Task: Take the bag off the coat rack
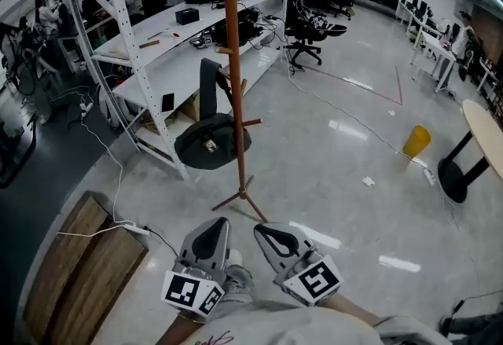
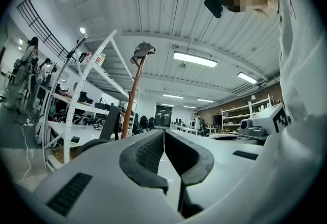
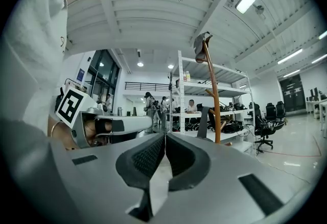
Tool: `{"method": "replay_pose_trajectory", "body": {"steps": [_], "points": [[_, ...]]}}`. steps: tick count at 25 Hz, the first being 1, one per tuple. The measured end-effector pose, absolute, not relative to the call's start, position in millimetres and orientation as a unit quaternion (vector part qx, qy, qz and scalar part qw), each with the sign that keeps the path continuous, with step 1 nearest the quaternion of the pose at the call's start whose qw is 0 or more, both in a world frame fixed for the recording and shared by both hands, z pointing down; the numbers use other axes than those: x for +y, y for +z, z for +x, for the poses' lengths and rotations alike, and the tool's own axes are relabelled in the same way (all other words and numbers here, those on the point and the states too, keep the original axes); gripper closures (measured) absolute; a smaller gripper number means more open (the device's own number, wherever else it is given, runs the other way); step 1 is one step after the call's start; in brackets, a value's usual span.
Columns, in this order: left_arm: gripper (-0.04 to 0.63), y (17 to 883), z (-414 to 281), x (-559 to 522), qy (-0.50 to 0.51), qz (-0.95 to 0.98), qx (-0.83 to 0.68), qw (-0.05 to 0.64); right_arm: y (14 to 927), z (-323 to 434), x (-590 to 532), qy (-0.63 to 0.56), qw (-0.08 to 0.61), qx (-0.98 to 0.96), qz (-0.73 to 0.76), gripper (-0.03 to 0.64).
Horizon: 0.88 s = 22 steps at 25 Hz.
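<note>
I hold both grippers low and near me, side by side above the grey floor [image 1: 338,170]. The jaws of the left gripper [image 1: 214,230] are pressed together with nothing between them, and the jaws of the right gripper [image 1: 273,235] are pressed together and empty too.

The coat rack [image 1: 233,60], a brown pole on spread feet, stands farther away, straight ahead of the grippers and well apart from them. The bag [image 1: 212,144] is dark and round. It hangs by its wide strap on the left side of the pole, low down, and its body is just beside the pole.

In the gripper views a cap [image 2: 143,50] sits on top of the pole. White shelves [image 1: 169,29] stand at the far left behind the rack. A yellow bin [image 1: 416,141] is on the floor at the right.
</note>
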<state>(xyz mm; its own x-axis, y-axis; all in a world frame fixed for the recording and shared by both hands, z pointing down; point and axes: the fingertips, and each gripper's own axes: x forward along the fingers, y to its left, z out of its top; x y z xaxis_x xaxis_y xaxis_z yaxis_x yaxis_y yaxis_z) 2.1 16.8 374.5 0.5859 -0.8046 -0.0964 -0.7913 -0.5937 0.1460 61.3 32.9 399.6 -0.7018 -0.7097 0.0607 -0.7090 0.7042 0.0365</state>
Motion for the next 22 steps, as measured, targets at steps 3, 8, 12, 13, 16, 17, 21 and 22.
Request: {"method": "replay_pose_trajectory", "body": {"steps": [3,8,12,13,16,17,21,22], "points": [[0.577,382.9,-2.4,-11.1,-0.072,0.892,-0.443,0.047,403.9,55.8,4.1,-0.011,0.039,-0.919,0.392,0.595],[0.577,386.8,-15.6,-68.5,-0.069,0.896,-0.436,0.053,406.8,44.2,-54.9,0.001,0.043,-0.914,0.402,0.595],[0.577,381.4,-28.9,-117.9,-0.067,0.899,-0.43,0.054,396.4,31.4,-104.7,-0.004,0.041,-0.912,0.407,0.596],[0.577,379.8,-30.9,-129.7,-0.067,0.9,-0.427,0.053,394.0,29.1,-117.2,-0.006,0.039,-0.911,0.41,0.596],[0.577,376.1,-36.3,-164.2,-0.066,0.904,-0.42,0.048,388.8,22.1,-153.2,-0.008,0.036,-0.908,0.417,0.596],[0.577,375.1,-38.1,-175.2,-0.065,0.905,-0.418,0.047,387.3,19.3,-164.0,-0.011,0.035,-0.908,0.417,0.596],[0.577,373.3,-44.2,-211.5,-0.062,0.91,-0.408,0.044,384.3,10.4,-198.1,-0.017,0.032,-0.906,0.422,0.596],[0.577,373.2,-45.3,-218.9,-0.062,0.911,-0.405,0.043,384.8,9.1,-205.3,-0.016,0.032,-0.905,0.424,0.597]]}}
